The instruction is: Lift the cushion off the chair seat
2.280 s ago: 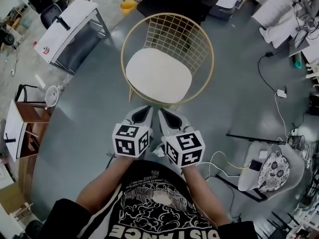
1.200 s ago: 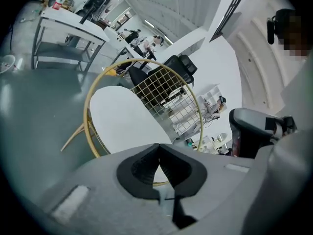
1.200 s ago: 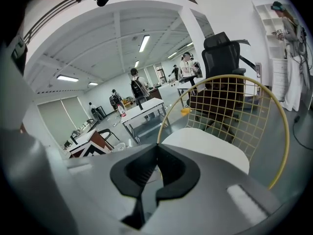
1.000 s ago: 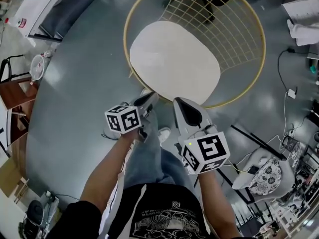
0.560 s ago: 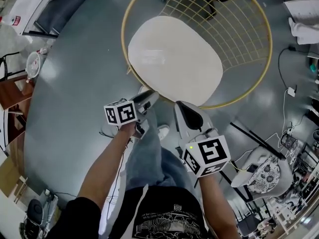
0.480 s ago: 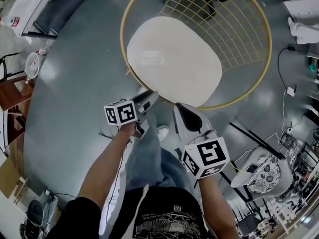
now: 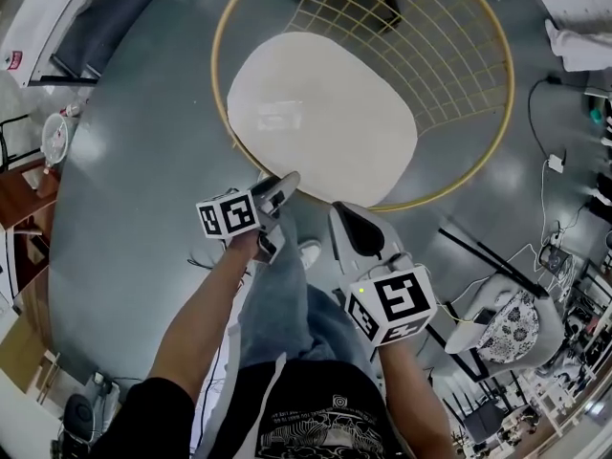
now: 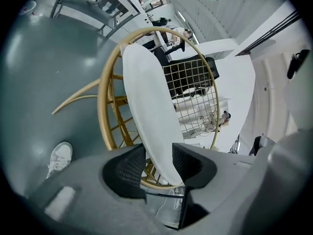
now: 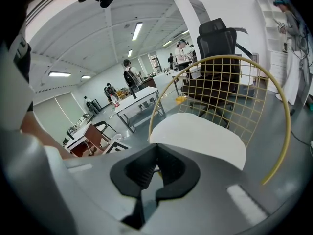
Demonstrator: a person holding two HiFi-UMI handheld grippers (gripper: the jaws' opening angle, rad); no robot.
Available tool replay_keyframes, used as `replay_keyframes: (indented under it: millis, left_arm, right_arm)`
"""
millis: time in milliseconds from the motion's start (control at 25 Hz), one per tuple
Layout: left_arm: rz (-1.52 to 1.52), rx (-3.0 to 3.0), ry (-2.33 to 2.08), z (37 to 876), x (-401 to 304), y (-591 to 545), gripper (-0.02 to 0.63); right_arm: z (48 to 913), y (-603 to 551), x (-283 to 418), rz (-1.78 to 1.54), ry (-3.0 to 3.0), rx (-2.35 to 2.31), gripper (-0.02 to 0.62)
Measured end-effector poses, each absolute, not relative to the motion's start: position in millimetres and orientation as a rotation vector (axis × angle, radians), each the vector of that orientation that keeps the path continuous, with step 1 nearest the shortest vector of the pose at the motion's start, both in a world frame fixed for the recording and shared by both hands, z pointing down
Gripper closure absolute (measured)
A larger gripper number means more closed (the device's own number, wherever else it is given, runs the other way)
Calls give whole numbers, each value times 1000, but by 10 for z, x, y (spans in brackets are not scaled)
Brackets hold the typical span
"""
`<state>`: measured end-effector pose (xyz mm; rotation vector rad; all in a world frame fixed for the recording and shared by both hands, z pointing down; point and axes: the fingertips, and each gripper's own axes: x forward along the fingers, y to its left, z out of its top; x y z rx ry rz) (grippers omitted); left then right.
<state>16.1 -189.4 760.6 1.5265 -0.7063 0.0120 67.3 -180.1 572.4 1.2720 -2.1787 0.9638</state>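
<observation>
The white oval cushion (image 7: 320, 113) lies flat on the seat of a gold wire chair (image 7: 214, 65). My left gripper (image 7: 284, 182) is at the chair's front rim. Its jaws have just been opening and stand wide in the left gripper view, where the cushion's (image 8: 146, 106) front edge runs between them. The left gripper's (image 8: 159, 163) pads are not pressing on it. My right gripper (image 7: 342, 216) hovers a little short of the rim, to the right. In its own view the right gripper (image 9: 155, 161) is shut on nothing, with the cushion (image 9: 195, 131) ahead.
My white sneaker (image 7: 308, 251) stands on the grey floor just below the chair front. A second chair holding a patterned cushion (image 7: 512, 323) sits at the right, with cables nearby. A black office chair (image 9: 220, 38) stands behind the wire backrest. Tables and people fill the background.
Both grippers have closed in on the chair's front since the oldest frame. Over the last second the left gripper has sunk, rolled a little, and its tips now reach the cushion's front edge.
</observation>
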Motion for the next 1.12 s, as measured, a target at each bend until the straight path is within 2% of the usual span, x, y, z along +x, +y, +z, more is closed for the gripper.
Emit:
replay_keyframes:
  millis: [240,280,400,1120]
  left_arm:
    - [3,1510,-691,7595,230,-1968,436]
    - [-5,1510,-687,7584,231,-1977,507]
    - [-45,1499,-666,7535,233,-1998,545]
    - [-130,1541,-647,6701,366,-2011,566]
  right_arm:
    - [5735,-1813,718,968,-2165,1283,595]
    - [5734,-1813,723,971,-2165,1286,595]
    - [5733,-1813,750,986,-2160,1296,595]
    - [5338,-1721,975,971,-2201,1405,595]
